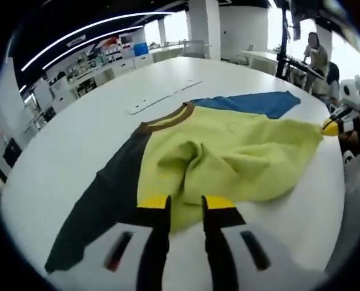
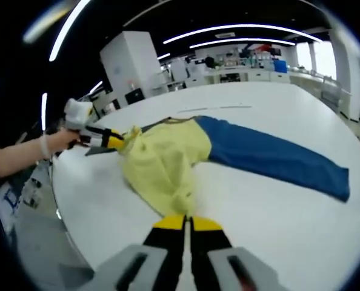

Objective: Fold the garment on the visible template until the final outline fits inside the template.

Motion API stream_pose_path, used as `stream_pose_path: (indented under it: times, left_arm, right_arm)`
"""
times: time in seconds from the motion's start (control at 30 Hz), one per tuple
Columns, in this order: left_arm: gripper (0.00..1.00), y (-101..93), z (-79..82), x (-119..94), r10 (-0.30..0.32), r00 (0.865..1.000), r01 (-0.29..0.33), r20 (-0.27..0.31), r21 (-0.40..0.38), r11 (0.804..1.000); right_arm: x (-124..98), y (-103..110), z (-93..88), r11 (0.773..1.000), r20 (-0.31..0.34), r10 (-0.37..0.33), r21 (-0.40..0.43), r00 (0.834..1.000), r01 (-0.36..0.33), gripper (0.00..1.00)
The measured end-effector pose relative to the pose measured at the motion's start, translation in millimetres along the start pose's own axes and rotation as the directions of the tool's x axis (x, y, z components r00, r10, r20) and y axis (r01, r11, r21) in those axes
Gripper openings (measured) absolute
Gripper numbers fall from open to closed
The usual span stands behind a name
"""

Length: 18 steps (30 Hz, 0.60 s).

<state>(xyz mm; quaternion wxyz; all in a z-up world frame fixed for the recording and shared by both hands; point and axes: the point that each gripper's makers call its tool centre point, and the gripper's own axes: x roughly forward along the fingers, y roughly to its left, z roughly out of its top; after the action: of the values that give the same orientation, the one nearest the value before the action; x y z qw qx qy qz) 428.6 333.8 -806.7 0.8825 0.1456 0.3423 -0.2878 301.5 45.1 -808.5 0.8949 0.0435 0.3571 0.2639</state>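
Observation:
A yellow garment with a brown collar, a dark grey sleeve and a blue sleeve lies spread on the white table. My left gripper is shut on a bunched yellow hem that puckers toward its jaws. In the right gripper view the yellow body lies rumpled and the blue sleeve stretches right. My right gripper is shut on the garment's near yellow edge. The left gripper holds the far edge, and the right gripper holds the right corner.
Pale strips lie flat on the table beyond the collar. A person's hand holds the left gripper near the table's edge. Shelves and desks stand behind, and people stand at the far right.

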Motion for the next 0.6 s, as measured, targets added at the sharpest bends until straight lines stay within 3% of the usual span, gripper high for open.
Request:
stream_pose_path:
  times: [0.37,0.6]
  left_arm:
    - [0.12,-10.3,-2.1,14.6,-0.05,0.999,0.052,0.018,-0.113,0.992]
    - [0.12,-12.9,-1.4,21.9,-0.056,0.998,0.056,0.003,-0.091,0.994]
  right_arm:
    - [-0.2,2.3,-3.5,1.0,-0.007,-0.002,0.006,1.0,0.002,0.0]
    - [0.4,1.0,-8.0,1.0,-0.016,-0.002,0.021,1.0,0.002,0.0]
